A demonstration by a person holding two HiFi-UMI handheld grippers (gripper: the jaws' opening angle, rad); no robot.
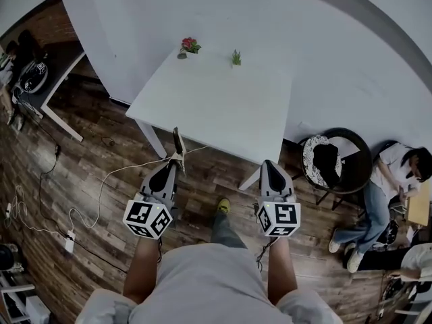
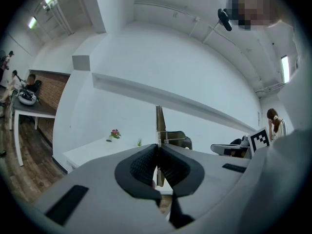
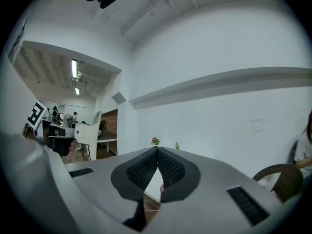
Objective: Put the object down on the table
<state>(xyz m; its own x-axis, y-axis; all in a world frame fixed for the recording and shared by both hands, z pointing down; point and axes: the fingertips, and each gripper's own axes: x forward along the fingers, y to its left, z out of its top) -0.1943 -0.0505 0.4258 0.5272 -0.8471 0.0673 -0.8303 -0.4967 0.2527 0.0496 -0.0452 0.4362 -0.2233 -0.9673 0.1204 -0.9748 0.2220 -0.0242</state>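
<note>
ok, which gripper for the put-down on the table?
Left. The left gripper is shut on the thin dark object, just short of the white table; the right gripper is shut on nothing.

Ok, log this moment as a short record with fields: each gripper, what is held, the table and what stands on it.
left gripper: jaws shut on a thin flat object, held upright; what it is cannot be told
right gripper: jaws together, nothing between them
table: white, ahead of both grippers
on table: red-flowered plant and green plant, both at the far edge
task state: thin flat object in the left gripper, not yet set on the table
</note>
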